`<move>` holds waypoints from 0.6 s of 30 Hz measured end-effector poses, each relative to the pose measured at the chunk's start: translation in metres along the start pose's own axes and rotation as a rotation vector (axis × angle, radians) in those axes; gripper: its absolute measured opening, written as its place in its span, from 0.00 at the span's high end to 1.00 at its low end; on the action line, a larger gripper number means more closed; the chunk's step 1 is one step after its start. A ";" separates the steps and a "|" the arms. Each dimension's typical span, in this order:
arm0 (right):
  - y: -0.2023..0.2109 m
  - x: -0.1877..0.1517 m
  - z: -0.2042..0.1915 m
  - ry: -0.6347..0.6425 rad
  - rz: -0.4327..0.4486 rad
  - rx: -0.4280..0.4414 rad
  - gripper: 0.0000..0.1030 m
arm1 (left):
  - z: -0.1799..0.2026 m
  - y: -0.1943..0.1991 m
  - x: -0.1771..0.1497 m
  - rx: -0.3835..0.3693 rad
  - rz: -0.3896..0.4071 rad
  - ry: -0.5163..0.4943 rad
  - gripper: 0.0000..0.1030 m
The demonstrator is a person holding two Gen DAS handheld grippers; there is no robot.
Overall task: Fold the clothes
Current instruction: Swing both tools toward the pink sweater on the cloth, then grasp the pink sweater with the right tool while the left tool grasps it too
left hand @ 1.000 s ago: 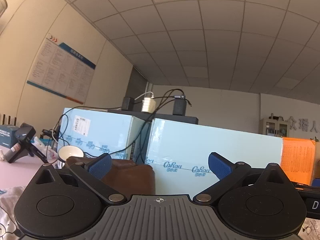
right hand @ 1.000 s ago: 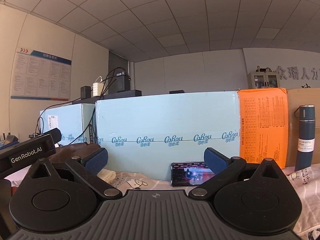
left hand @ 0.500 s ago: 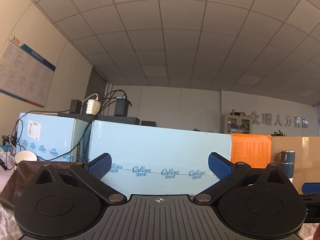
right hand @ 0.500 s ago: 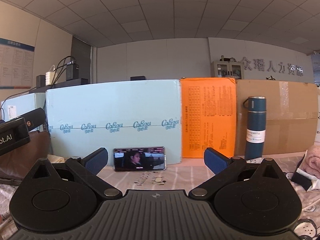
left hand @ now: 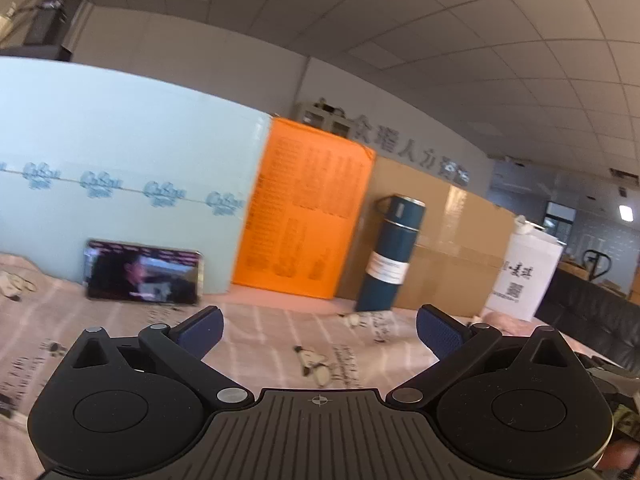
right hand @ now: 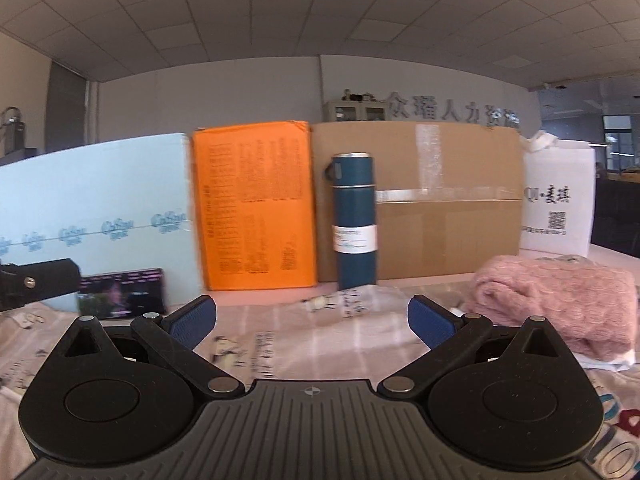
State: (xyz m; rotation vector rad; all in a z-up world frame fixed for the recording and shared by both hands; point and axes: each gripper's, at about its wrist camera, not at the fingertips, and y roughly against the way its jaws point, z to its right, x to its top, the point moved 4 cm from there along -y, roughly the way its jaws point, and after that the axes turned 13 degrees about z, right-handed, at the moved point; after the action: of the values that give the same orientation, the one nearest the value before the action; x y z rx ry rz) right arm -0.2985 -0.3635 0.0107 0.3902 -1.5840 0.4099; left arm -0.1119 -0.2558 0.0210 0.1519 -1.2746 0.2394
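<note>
**Grippers spread wide above the printed cloth, pink garment to the right**

Clothing in view consists of one pink fuzzy garment [right hand: 560, 304], bunched into a loose, thick mound with a soft, woolly texture. It lies on the table at the right of the right wrist view, just beside the right finger of the right gripper [right hand: 312, 320] and not touched by it. A white edge of fabric or paper shows under its lower right corner.

The left gripper [left hand: 318, 330] has its blue-padded fingers [left hand: 200, 330] spread wide with nothing between them. The right gripper is likewise spread wide and holds nothing. Both hover above the surface, apart from it.

The surface is covered by a pale pink cloth [right hand: 320, 344] with a faint grid of stripes and small cartoon prints and lettering. Along the back of it stand, from left to right: a light blue box [left hand: 120, 168] with repeated blue logos, an orange panel [right hand: 252, 204] with printed text, a brown cardboard box [right hand: 448, 200] sealed with clear tape, and a white paper bag [right hand: 558, 196]. A phone [left hand: 142, 276] with a lit screen leans against the light blue box. A dark teal flask [right hand: 354, 220] with a white label stands upright in front of the cardboard box.

The room has a tiled drop ceiling [right hand: 280, 12] and a grey back wall with raised lettering [right hand: 452, 114].
</note>
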 end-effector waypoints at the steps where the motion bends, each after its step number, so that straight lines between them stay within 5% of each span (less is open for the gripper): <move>1: -0.006 -0.003 0.015 0.014 -0.007 -0.042 0.00 | 0.004 -0.009 -0.005 -0.027 -0.018 0.014 0.00; 9: -0.065 -0.011 0.121 0.062 -0.065 -0.320 0.00 | 0.042 -0.075 -0.030 -0.162 -0.105 0.145 0.01; 18: -0.107 -0.032 0.168 -0.074 -0.176 -0.360 0.06 | 0.082 -0.128 -0.055 -0.203 -0.167 0.164 0.01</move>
State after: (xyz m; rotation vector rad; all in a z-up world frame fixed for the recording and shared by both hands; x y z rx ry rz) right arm -0.3915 -0.5387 -0.0263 0.2664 -1.6406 -0.0272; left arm -0.1698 -0.4043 -0.0052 0.0624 -1.1093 -0.0212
